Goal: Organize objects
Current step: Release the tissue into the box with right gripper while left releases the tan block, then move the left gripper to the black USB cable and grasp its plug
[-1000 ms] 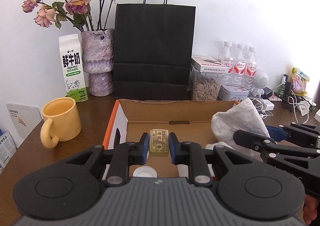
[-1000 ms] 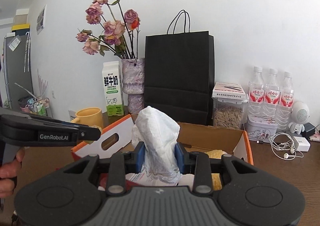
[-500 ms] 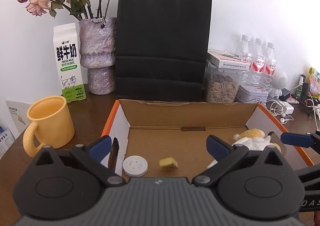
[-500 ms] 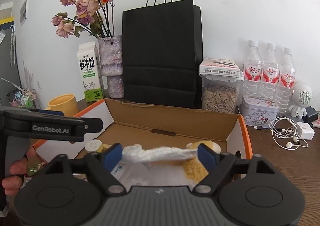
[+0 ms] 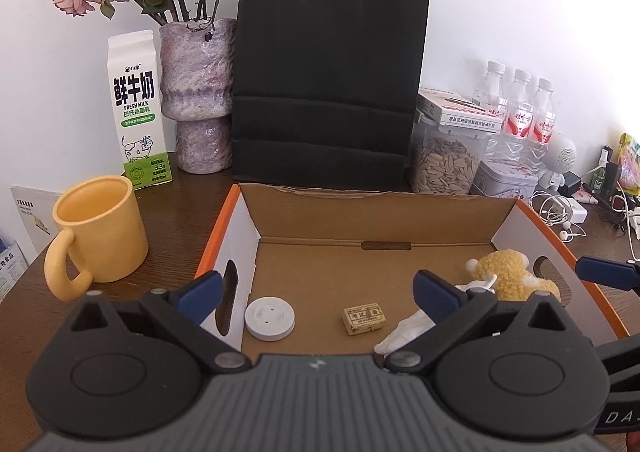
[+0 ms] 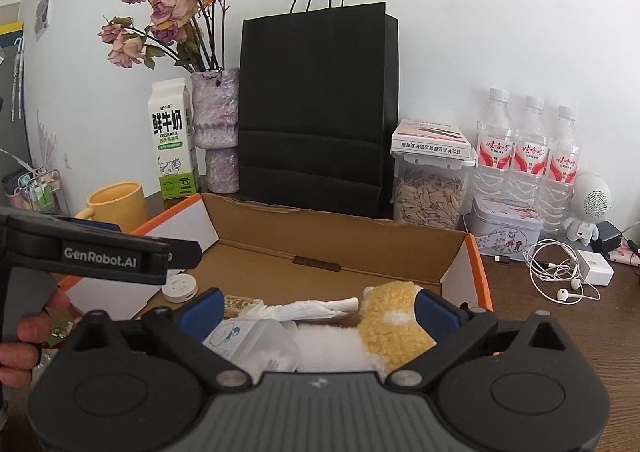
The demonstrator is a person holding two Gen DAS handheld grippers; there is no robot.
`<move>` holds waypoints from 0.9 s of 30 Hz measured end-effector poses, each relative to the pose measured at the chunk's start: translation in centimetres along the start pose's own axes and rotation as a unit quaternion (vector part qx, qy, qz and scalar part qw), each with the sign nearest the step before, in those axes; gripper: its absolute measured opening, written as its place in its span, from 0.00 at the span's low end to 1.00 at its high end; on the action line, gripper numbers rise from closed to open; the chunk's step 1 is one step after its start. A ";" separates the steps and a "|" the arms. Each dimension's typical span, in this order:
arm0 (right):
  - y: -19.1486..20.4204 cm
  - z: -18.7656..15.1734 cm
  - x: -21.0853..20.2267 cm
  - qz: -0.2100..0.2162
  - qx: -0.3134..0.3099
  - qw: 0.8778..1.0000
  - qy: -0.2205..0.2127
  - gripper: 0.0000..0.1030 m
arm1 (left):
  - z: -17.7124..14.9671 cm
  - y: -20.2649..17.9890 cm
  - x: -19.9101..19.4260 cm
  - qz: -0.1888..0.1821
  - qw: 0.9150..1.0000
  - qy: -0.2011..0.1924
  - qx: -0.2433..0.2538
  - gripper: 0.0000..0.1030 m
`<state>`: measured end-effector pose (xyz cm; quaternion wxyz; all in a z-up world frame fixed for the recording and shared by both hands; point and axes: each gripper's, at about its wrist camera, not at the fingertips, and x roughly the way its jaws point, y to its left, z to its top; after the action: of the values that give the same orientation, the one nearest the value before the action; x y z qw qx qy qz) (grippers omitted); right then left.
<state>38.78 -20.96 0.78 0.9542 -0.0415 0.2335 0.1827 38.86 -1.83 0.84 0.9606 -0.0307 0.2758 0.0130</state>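
Note:
An open cardboard box (image 5: 372, 204) with orange edges lies before both grippers. On its floor are a white round disc (image 5: 270, 319), a small yellowish block (image 5: 364, 320), a white tissue pack (image 5: 408, 328) and a yellow plush toy (image 5: 512, 276). My left gripper (image 5: 316, 288) hangs open over the box's near left, and the block lies free below it. My right gripper (image 6: 320, 308) is over the near right with its jaws opening. The tissue pack (image 6: 256, 340) and plush toy (image 6: 392, 316) lie below and between its fingers, and the pads press on neither.
Left of the box stand a yellow mug (image 5: 100, 228), a milk carton (image 5: 138, 112) and a vase of dried roses (image 5: 198, 92). A black paper bag (image 5: 328, 76) stands behind it. To the right are a seed jar (image 6: 428, 192), water bottles (image 6: 528, 156), a tin and earphone cables (image 6: 560, 276).
Both grippers opened and dropped toward the box. The left let go of the small block and the right let go of the tissue pack. Both things now lie on the box floor.

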 end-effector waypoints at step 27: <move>4.5 -3.7 -11.7 -0.008 0.025 1.000 -0.011 0.99 | -4.0 2.1 -12.6 0.026 1.000 -0.014 -0.009 1.00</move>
<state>25.91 -21.22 2.91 0.9589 -0.0176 0.2270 0.1695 25.96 -0.14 4.07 0.9633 -0.0315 0.2633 0.0409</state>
